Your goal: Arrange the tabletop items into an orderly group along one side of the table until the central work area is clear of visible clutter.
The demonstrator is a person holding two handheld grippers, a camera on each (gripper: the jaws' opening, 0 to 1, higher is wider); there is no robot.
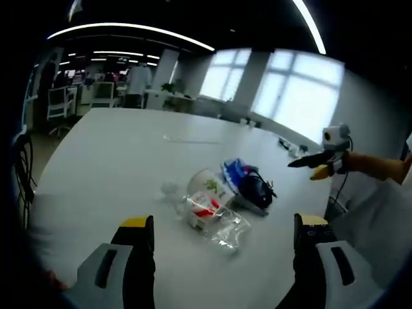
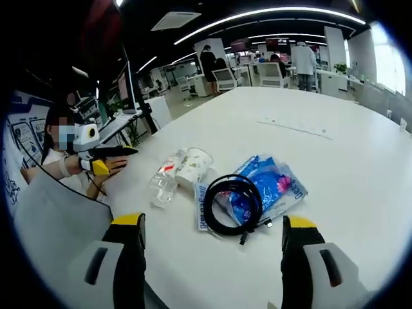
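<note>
White worktop (image 2: pixel 335 109) carries a paper cup (image 2: pixel 193 166) beside a coiled cable (image 2: pixel 233 203); both grippers (image 1: pixel 222 241) (image 2: pixel 212 241) spread, empty; a careless nudge could roll the cup.

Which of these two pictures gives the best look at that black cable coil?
The right gripper view: the cable lies near and open, its full loop showing on top of the blue packet. In the left gripper view the cable is farther off, a small dark bundle beside the cup.

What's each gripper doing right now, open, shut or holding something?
Left gripper: open, holding nothing.
Right gripper: open, holding nothing.
</note>
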